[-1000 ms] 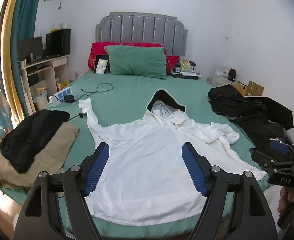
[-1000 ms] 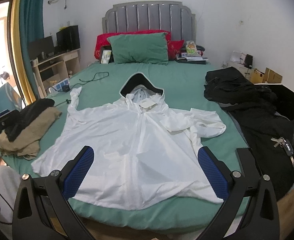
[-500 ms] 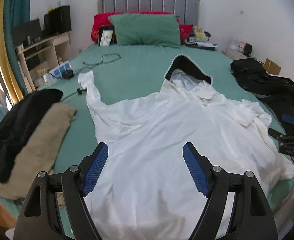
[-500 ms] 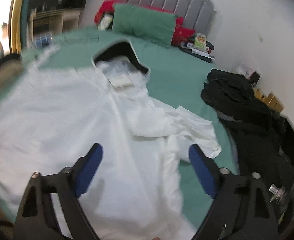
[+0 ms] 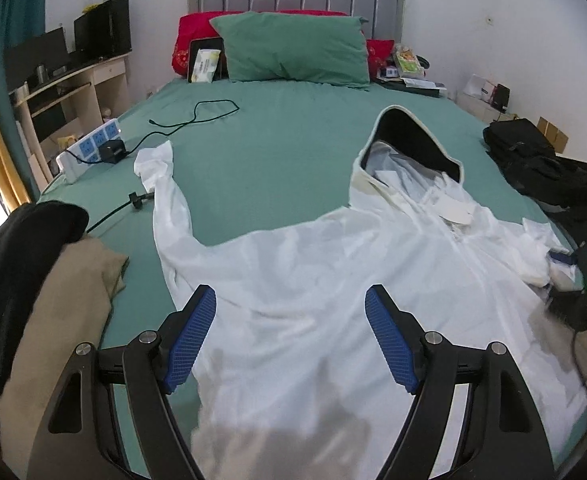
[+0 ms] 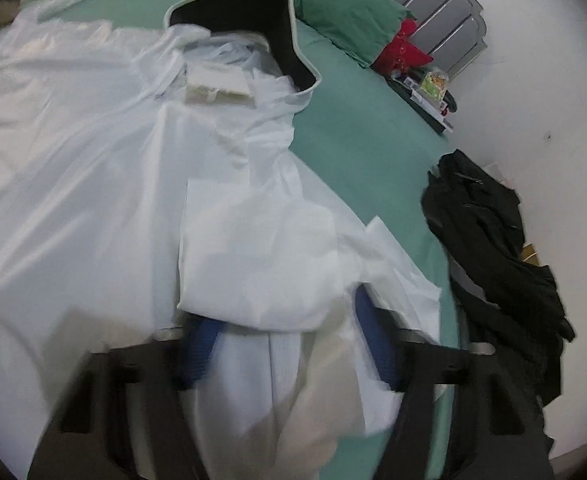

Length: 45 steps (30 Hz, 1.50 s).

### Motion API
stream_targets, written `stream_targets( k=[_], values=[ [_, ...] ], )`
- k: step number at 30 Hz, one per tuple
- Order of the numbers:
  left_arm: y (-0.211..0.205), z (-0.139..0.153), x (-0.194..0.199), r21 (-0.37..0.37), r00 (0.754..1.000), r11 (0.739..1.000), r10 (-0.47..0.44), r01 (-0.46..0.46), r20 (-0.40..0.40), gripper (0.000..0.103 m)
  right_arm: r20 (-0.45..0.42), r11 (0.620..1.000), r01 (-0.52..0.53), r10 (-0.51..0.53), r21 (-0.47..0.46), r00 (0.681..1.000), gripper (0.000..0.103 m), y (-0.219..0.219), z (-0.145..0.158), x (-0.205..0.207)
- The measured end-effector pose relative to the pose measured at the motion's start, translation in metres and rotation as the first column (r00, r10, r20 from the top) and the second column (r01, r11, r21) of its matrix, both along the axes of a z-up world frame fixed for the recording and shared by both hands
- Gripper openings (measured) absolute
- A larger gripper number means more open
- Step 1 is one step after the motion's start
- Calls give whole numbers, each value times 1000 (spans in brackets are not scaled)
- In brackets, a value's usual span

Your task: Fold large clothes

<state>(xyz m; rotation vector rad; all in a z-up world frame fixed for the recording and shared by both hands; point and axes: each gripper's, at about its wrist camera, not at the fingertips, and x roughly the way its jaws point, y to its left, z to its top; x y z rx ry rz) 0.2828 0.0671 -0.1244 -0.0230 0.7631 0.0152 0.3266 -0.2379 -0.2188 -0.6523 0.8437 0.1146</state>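
Note:
A white hooded jacket (image 5: pixel 333 272) lies spread on the green bed (image 5: pixel 277 148), hood with dark lining (image 5: pixel 409 140) toward the pillows, one sleeve (image 5: pixel 165 200) stretched out to the left. My left gripper (image 5: pixel 289 340) is open and empty, low over the jacket's lower left body. In the right wrist view the jacket (image 6: pixel 93 168) fills the frame, with its folded-in right sleeve (image 6: pixel 261 264) bunched in front. My right gripper (image 6: pixel 285 336) is open, its blue pads (image 6: pixel 197 352) pushed in under and around that sleeve's cloth.
Black and tan clothes (image 5: pixel 33 300) are piled at the bed's left edge. Black garments (image 5: pixel 541 164) lie on the right side, also in the right wrist view (image 6: pixel 501 256). A power strip with cables (image 5: pixel 93 148), green pillow (image 5: pixel 293 52) and headboard lie beyond.
Both grippers have moved forward and down to the jacket. The right one swung toward the bunched right sleeve and now has cloth between its open jaws.

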Motion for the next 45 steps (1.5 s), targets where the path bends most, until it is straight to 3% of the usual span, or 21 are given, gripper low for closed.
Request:
stream_targets(
  k=[4,9,14,18,25,33,38,39,41,42,43,45],
  values=[
    [13,0,18,56,999,998,0,-2,38,80,41,993,53,-57,105,998,1,-7,17,12],
    [40,5,34,22,996,999,43,-44,75,80,92,972,82,-104,218,990,1,12,58,21],
    [66,13,43,61,993,996,52,-58,103,80,127,953,17,-58,303,990,1,76,96,31],
    [100,20,44,4,988,994,112,-113,104,80,144,951,-65,21,302,989,1,142,107,33],
    [145,36,37,-99,977,983,165,-153,132,80,100,937,-138,111,321,989,1,226,94,33],
    [164,31,41,-131,973,975,193,-177,123,80,-24,921,-106,124,374,992,2,268,54,39],
    [181,28,47,-146,968,968,222,-204,120,80,-206,912,-27,121,410,971,5,281,15,57],
    [185,27,48,-140,966,967,230,-213,119,80,-222,911,-20,122,411,968,13,283,12,57],
    [191,28,50,-125,965,968,232,-218,118,80,-197,913,-31,121,408,973,38,285,20,54],
    [195,29,49,-123,963,967,238,-223,125,80,-168,911,-43,121,410,978,57,286,28,51],
    [200,29,48,-123,959,964,252,-236,128,80,-134,907,-57,123,417,983,68,288,38,50],
    [213,30,47,-152,956,956,269,-251,115,80,-29,891,-117,144,439,989,76,298,62,46]
  ],
)
